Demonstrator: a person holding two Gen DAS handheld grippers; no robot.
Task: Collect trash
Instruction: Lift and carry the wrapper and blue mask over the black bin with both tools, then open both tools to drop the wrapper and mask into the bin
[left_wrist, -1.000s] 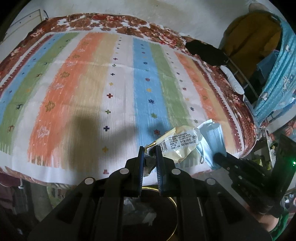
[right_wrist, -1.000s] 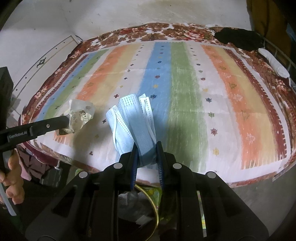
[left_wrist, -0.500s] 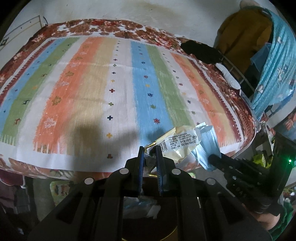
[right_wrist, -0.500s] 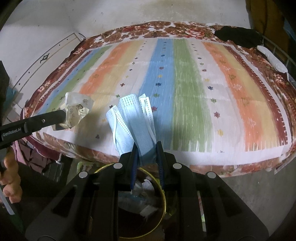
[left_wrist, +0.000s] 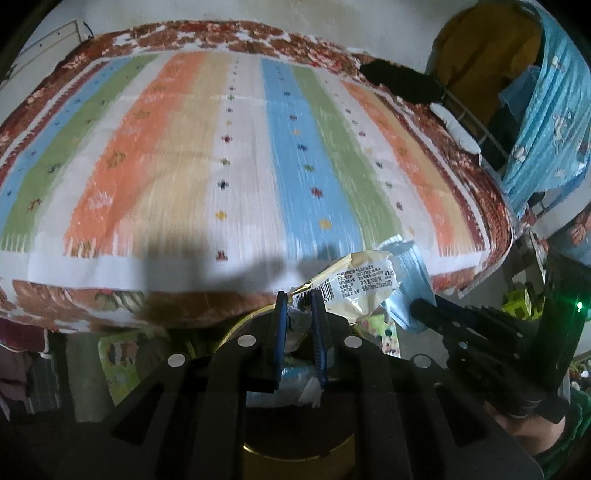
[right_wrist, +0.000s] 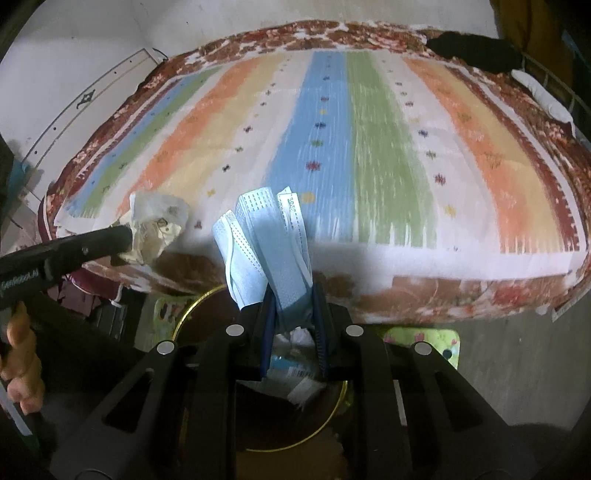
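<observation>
My left gripper (left_wrist: 299, 306) is shut on a crumpled yellow-white snack wrapper (left_wrist: 358, 284), held in the air just off the bed's near edge. The wrapper also shows in the right wrist view (right_wrist: 155, 225). My right gripper (right_wrist: 293, 306) is shut on a light blue face mask (right_wrist: 266, 240), also seen in the left wrist view (left_wrist: 410, 280). Both grippers hang above a round gold-rimmed trash bin (right_wrist: 184, 314) that holds paper scraps (right_wrist: 299, 376). The bin's rim shows below the left gripper (left_wrist: 236, 328).
A bed with a striped blanket (left_wrist: 221, 155) fills the view ahead. A black cloth (left_wrist: 399, 81) and a white object (left_wrist: 458, 129) lie at its far right corner. Blue patterned fabric (left_wrist: 546, 122) hangs at the right. A green patterned mat (right_wrist: 421, 338) lies on the floor.
Both grippers have pulled back from over the bed, past its near edge, with wrapper and mask still held. The trash bin has come into fuller view below them.
</observation>
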